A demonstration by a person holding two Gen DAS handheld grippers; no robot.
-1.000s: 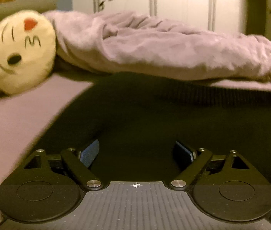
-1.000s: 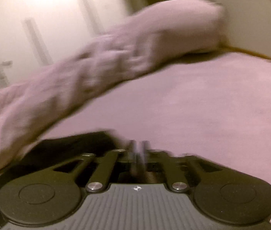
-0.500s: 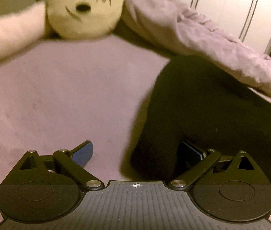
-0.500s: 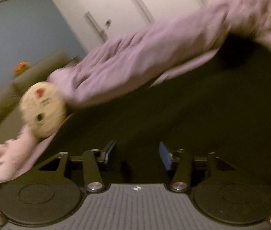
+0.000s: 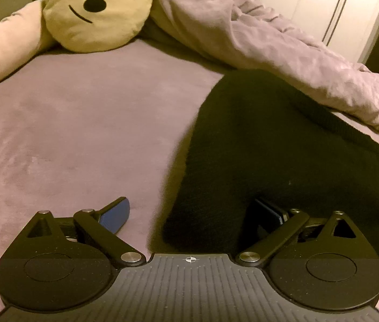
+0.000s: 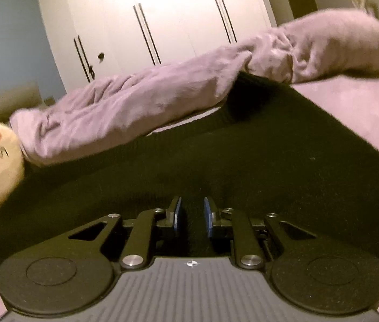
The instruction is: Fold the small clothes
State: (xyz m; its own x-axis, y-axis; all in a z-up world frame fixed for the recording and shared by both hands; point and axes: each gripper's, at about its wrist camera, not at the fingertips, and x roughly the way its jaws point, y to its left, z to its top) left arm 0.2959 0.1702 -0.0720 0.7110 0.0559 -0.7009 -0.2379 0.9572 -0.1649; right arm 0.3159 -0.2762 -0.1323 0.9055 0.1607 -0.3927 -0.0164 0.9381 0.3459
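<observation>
A black knit garment (image 5: 283, 155) lies spread on the mauve bed cover (image 5: 68, 139). In the left wrist view my left gripper (image 5: 192, 214) is wide open, straddling the garment's near left corner: its left pad (image 5: 117, 213) rests on the bed cover, its right pad (image 5: 266, 213) on the black cloth. In the right wrist view the same garment (image 6: 256, 161) fills the middle. My right gripper (image 6: 192, 216) has its jaws narrowly apart with black cloth between the blue pads; whether they pinch it is unclear.
A rumpled lilac blanket (image 5: 270, 40) runs along the garment's far edge, also in the right wrist view (image 6: 149, 99). A round cream plush face (image 5: 98, 8) sits at the bed's far left. White wardrobe doors (image 6: 162, 18) stand behind.
My left gripper has slid left from over the garment to its left corner. My right gripper swung round onto the garment; its jaws, open half a second ago, have narrowed around the cloth.
</observation>
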